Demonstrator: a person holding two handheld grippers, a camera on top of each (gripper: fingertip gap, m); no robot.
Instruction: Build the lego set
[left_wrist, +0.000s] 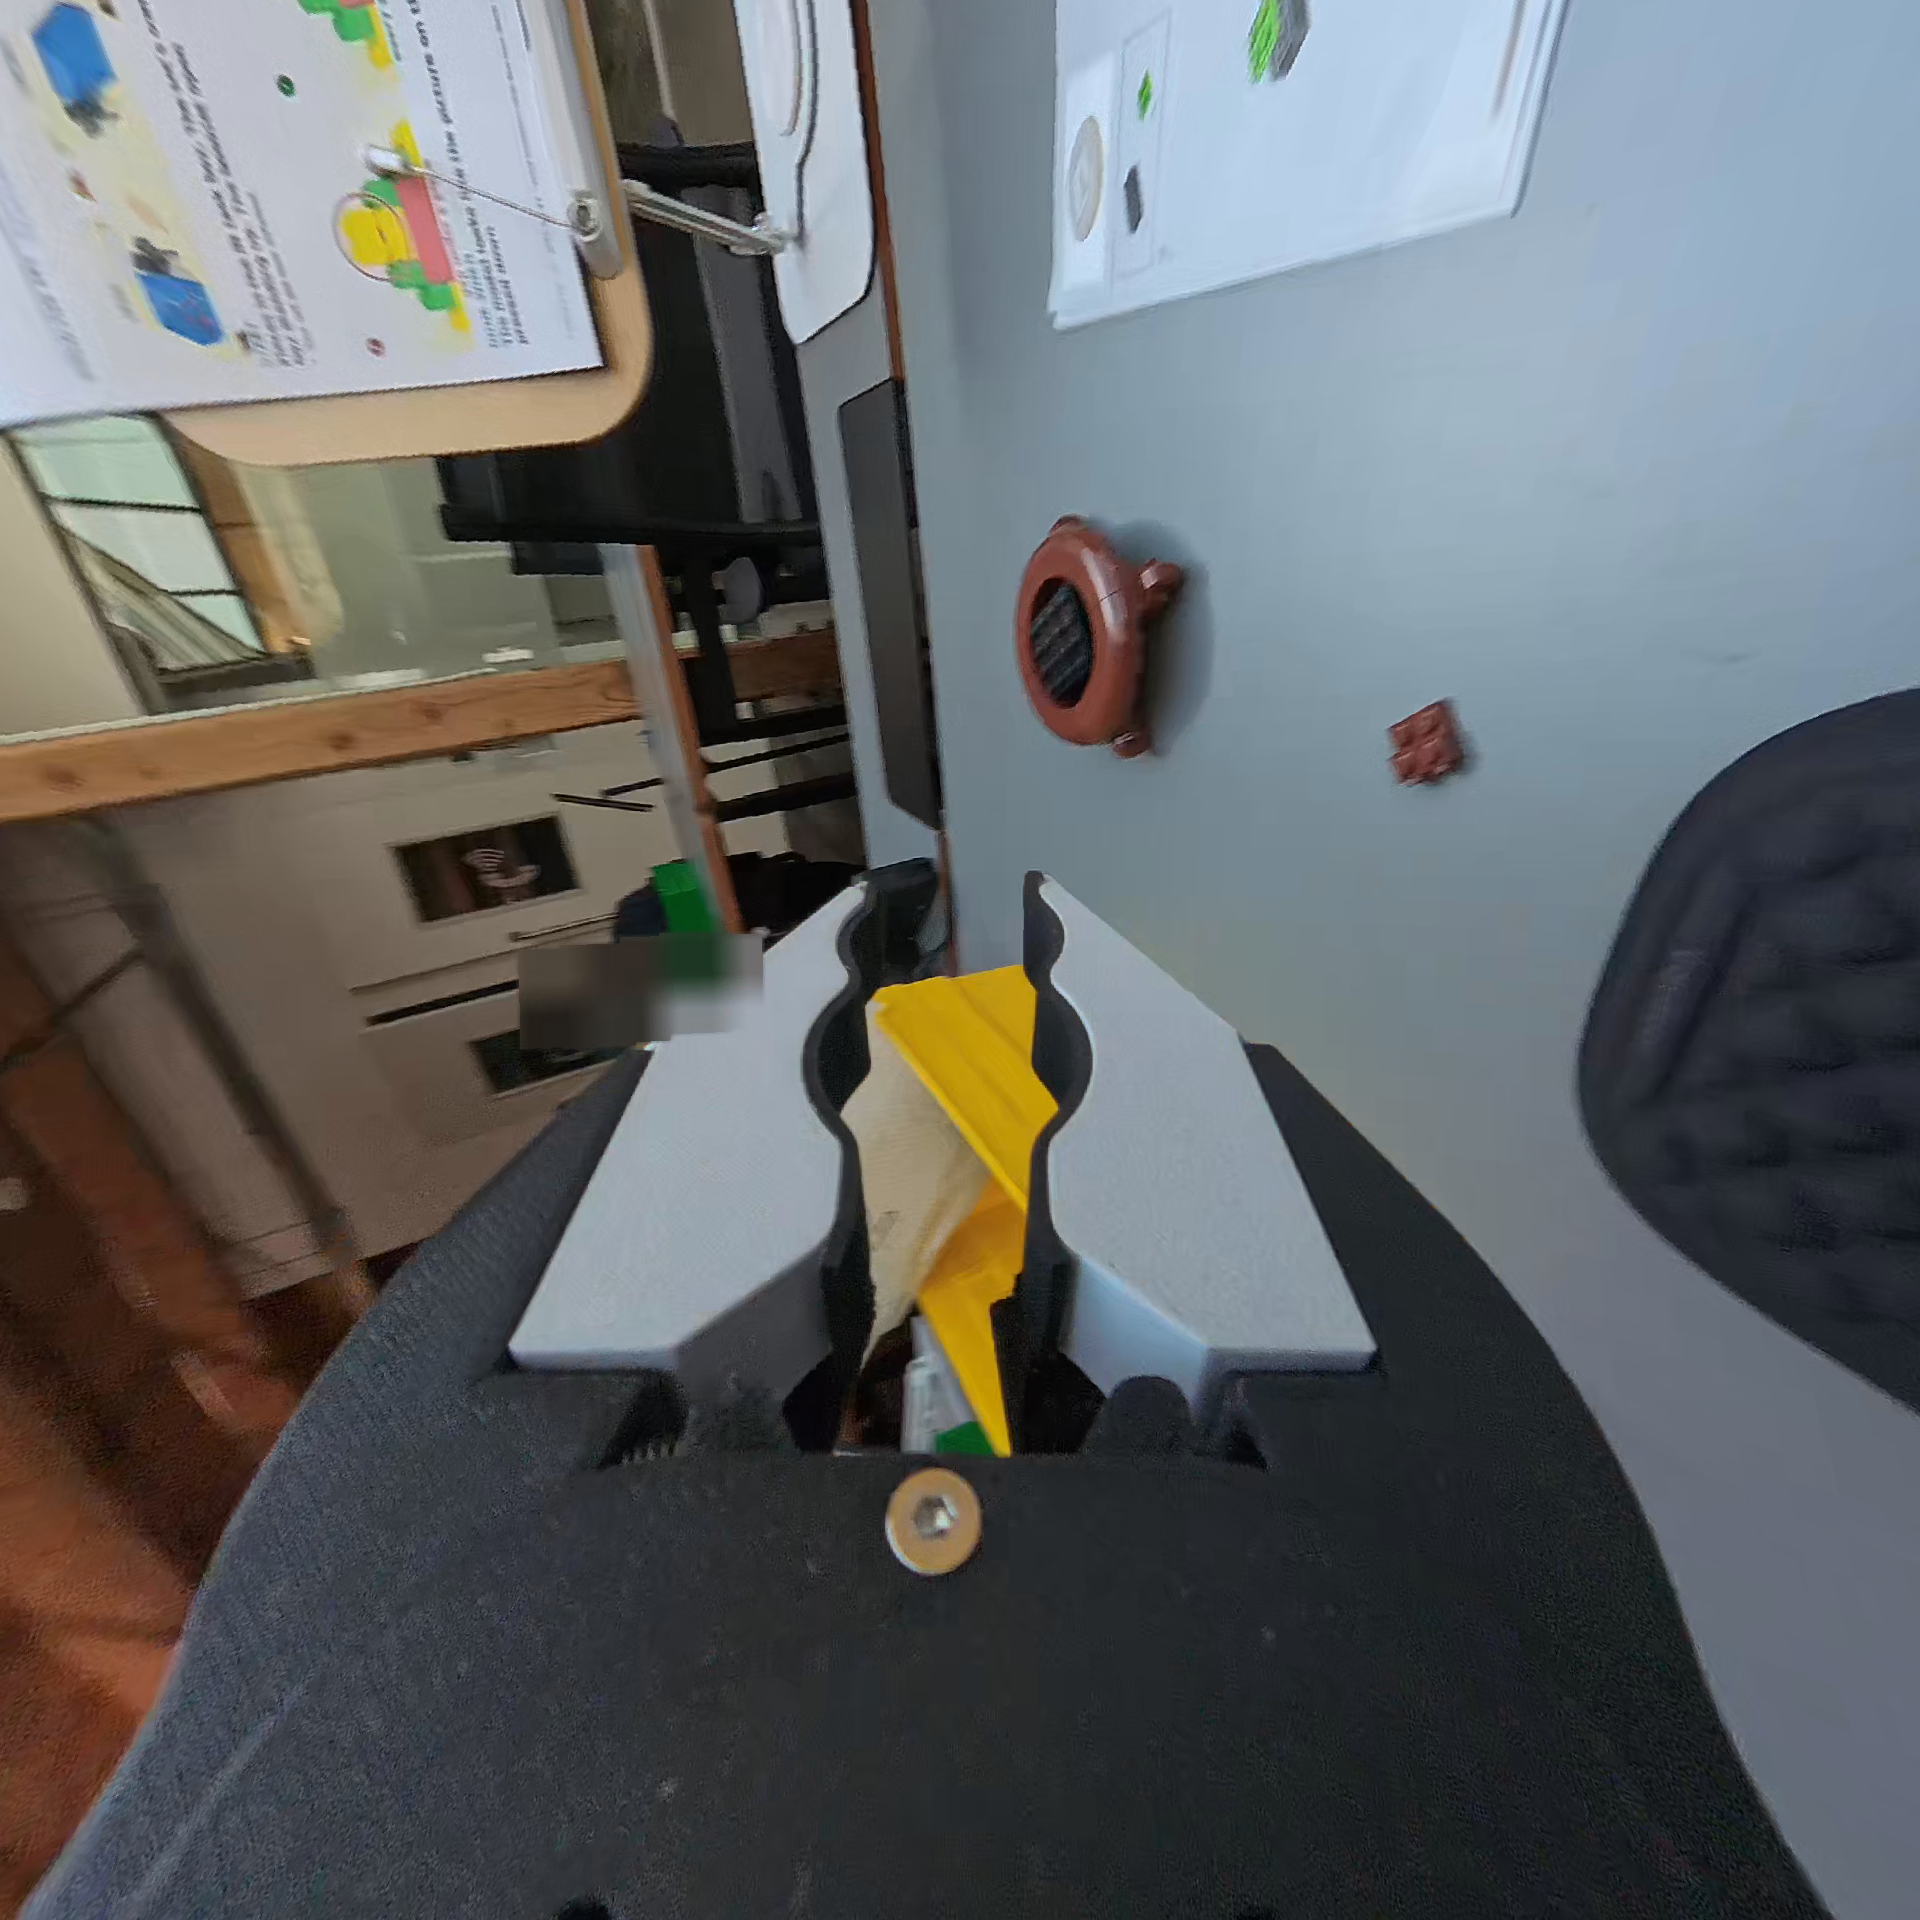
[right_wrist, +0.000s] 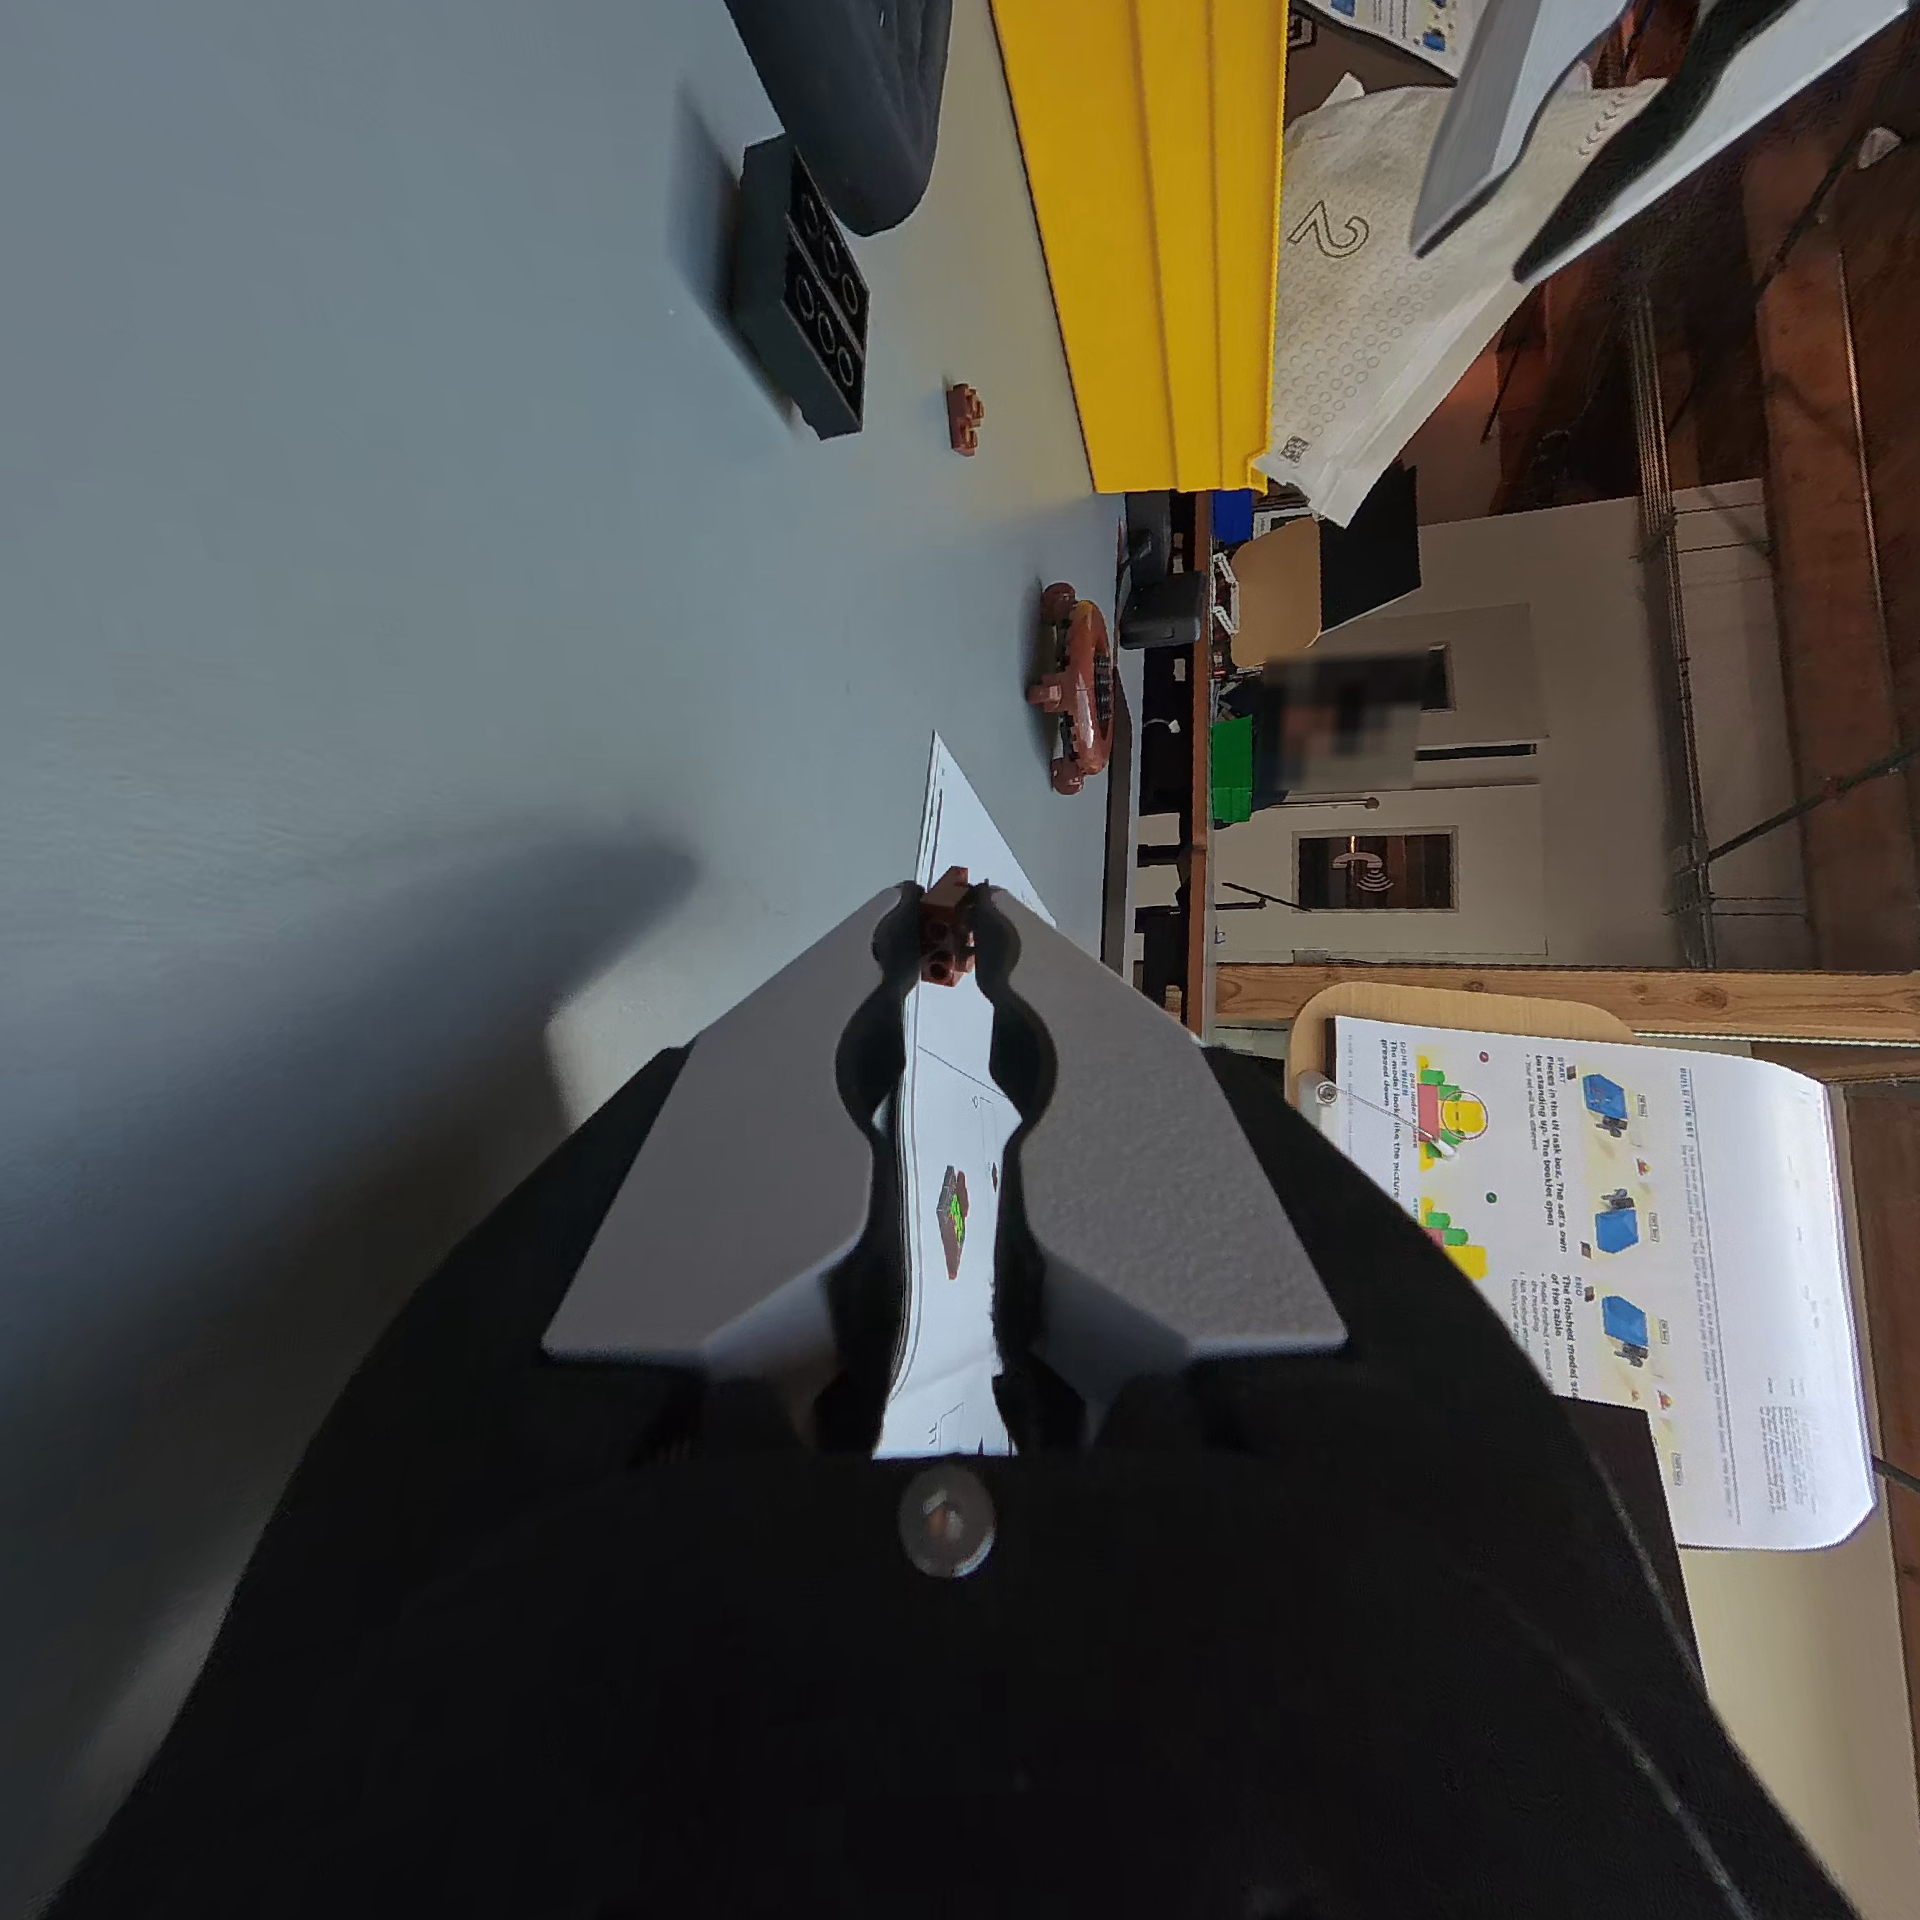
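My right gripper (right_wrist: 948, 902) is shut on a small brown lego piece (right_wrist: 948, 935) at its fingertips, held above the open instruction booklet (right_wrist: 951, 1205) on the grey table (right_wrist: 416, 520). My left gripper (left_wrist: 951, 899) is shut on a white paper bag (left_wrist: 914, 1174), in front of a yellow box (left_wrist: 977, 1049). It also shows in the right wrist view (right_wrist: 1538, 135), holding that bag (right_wrist: 1382, 312) up beside the yellow box (right_wrist: 1153, 239). A round brown lego assembly (left_wrist: 1081, 634) (right_wrist: 1081, 686) and a small brown plate (left_wrist: 1432, 740) (right_wrist: 964, 418) lie on the table.
A large black studded brick (right_wrist: 810, 301) lies beside a dark rounded textured object (right_wrist: 852, 94) (left_wrist: 1766, 1039). A clipboard with a printed picture sheet (left_wrist: 312, 208) (right_wrist: 1610, 1247) stands past the table edge. The booklet (left_wrist: 1299, 135) lies at the table's far side. The gap from one gripper's tips to the other's is roughly 20 cm.
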